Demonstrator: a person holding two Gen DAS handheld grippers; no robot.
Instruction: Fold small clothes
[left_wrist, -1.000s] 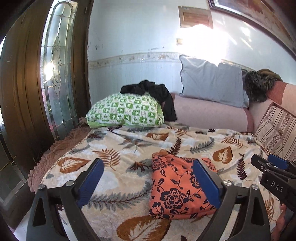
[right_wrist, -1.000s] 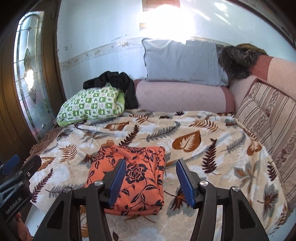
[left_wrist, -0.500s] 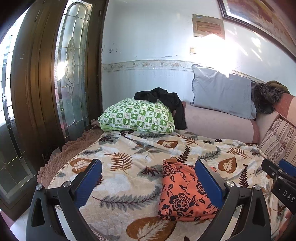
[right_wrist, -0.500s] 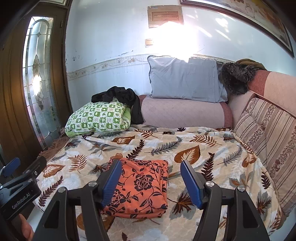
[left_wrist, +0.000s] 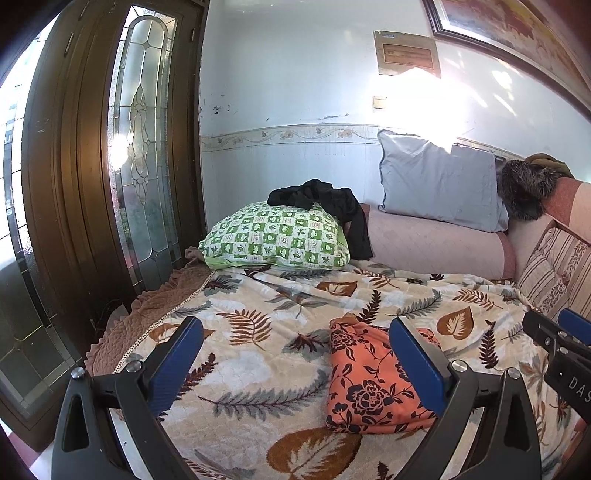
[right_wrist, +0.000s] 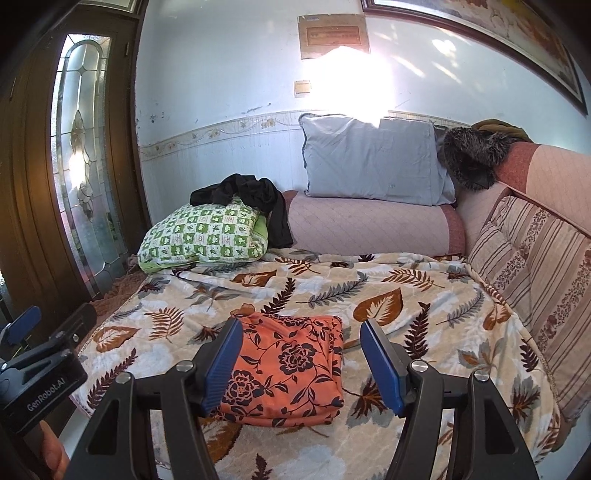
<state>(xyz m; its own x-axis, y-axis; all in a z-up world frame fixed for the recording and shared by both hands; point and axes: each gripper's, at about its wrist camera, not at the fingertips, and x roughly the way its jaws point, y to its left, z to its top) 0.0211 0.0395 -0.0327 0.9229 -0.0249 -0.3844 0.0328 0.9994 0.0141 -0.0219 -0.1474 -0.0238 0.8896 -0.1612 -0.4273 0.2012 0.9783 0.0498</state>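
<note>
An orange garment with dark flowers (left_wrist: 369, 380) lies folded into a neat rectangle on the leaf-patterned blanket (left_wrist: 258, 332). It also shows in the right wrist view (right_wrist: 291, 369). My left gripper (left_wrist: 295, 347) is open and empty, held above and in front of the blanket, left of the garment. My right gripper (right_wrist: 301, 350) is open and empty, held back from the garment and above it. The right gripper's body shows at the right edge of the left wrist view (left_wrist: 561, 354). The left gripper's body shows at the left edge of the right wrist view (right_wrist: 40, 365).
A green checked pillow (left_wrist: 277, 236) with a black garment (left_wrist: 325, 201) on it lies at the back left. A grey pillow (right_wrist: 373, 162) rests on a pink bolster (right_wrist: 369, 229). Striped cushions (right_wrist: 535, 266) line the right side. A wooden door with glass (left_wrist: 140, 147) stands on the left.
Both grippers have pulled back and risen away from the folded garment, so more wall and door show. The garment has not moved. Both stay open.
</note>
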